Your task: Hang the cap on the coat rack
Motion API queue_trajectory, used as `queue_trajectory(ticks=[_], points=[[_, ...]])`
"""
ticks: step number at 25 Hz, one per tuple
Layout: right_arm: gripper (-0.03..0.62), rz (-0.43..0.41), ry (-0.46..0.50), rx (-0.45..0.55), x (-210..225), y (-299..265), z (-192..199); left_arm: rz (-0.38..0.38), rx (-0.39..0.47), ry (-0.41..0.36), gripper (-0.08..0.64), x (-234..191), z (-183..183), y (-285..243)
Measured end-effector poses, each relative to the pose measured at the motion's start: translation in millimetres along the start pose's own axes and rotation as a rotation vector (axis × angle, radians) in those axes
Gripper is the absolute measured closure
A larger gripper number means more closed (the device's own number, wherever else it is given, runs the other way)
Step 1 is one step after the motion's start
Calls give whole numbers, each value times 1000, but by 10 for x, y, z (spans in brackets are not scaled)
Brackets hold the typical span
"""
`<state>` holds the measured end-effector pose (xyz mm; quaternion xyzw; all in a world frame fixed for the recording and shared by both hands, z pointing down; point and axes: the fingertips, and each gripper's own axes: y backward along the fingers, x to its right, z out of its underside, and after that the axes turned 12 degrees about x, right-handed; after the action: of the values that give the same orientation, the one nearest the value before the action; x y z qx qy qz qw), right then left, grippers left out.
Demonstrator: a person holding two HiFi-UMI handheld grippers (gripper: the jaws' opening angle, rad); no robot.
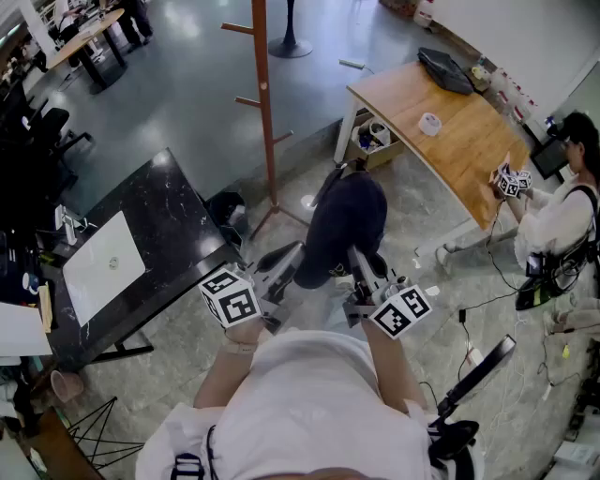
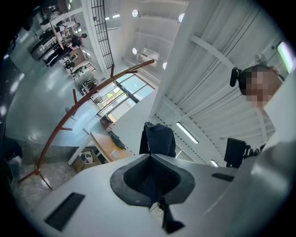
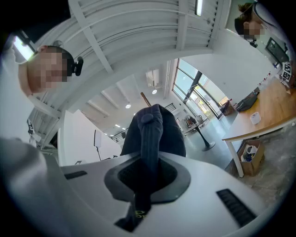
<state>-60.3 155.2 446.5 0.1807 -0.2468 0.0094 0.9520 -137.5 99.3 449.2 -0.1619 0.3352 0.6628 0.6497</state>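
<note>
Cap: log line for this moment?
cap: held up, not yet hung | left gripper: shut on cap | right gripper: shut on cap | coat rack: ahead

Bright, even indoor light, heavy fisheye bend.
Ceiling lamps [image 2: 135,13] and windows [image 3: 196,90] light the gripper views, whose corners fall black; the grey floor [image 1: 187,42] carries soft glare, shadows are faint, and the dark cap [image 3: 171,139] shows little detail.

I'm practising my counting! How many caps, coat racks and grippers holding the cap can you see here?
Caps: 1, the dark navy fabric cap.
Coat racks: 1, the tall reddish-brown wooden coat rack.
Grippers gripping the cap: 2, the left gripper and the right gripper.
Total: 4.
</note>
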Motion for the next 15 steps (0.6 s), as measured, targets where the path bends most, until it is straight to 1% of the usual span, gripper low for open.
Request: queue_trajectory(ticks=[8, 15], points=[[558, -16, -43, -24, 327, -225, 75, -26, 34, 9, 551, -299, 2, -224], [558, -34, -69, -43, 874, -581, 42, -90, 15, -4, 551, -617, -53, -730]])
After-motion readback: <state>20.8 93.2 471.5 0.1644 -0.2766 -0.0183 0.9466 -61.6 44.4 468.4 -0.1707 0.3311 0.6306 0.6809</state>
